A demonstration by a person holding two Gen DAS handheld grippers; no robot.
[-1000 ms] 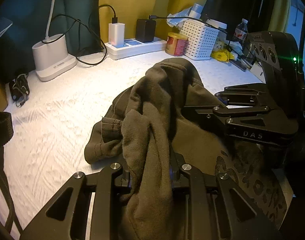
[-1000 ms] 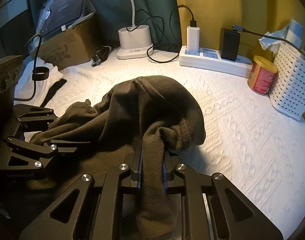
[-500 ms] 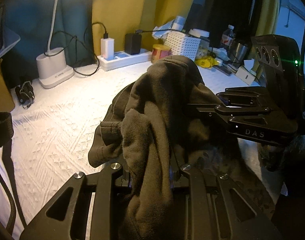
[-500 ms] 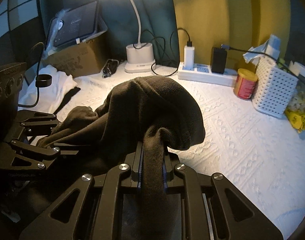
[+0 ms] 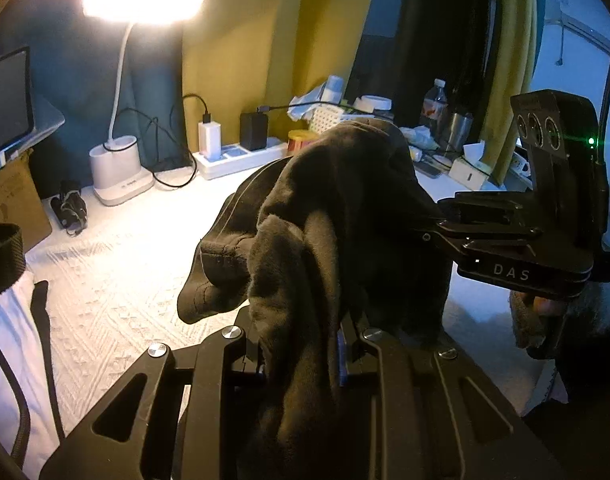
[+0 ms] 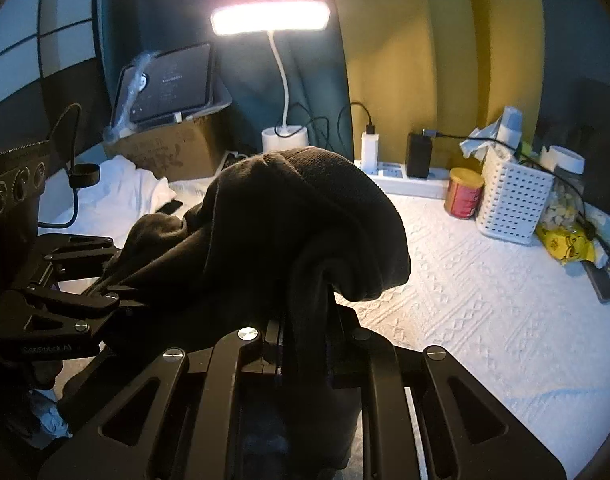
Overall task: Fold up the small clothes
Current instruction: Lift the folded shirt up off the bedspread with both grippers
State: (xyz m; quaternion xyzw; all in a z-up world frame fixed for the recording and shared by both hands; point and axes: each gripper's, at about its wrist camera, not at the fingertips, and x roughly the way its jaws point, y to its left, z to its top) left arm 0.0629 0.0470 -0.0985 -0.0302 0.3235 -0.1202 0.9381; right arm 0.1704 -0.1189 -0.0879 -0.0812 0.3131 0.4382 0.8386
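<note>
Lifted higher — one dark garment (image 5: 345, 208), two tools (image 5: 301, 356) (image 6: 305, 344) clamping it.

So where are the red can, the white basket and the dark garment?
Red can (image 6: 463, 194): right wrist view, on its side wall.
White basket (image 6: 513, 200): right wrist view, on its perforated front.
Dark garment (image 6: 305, 216): right wrist view, on its bunched top.
</note>
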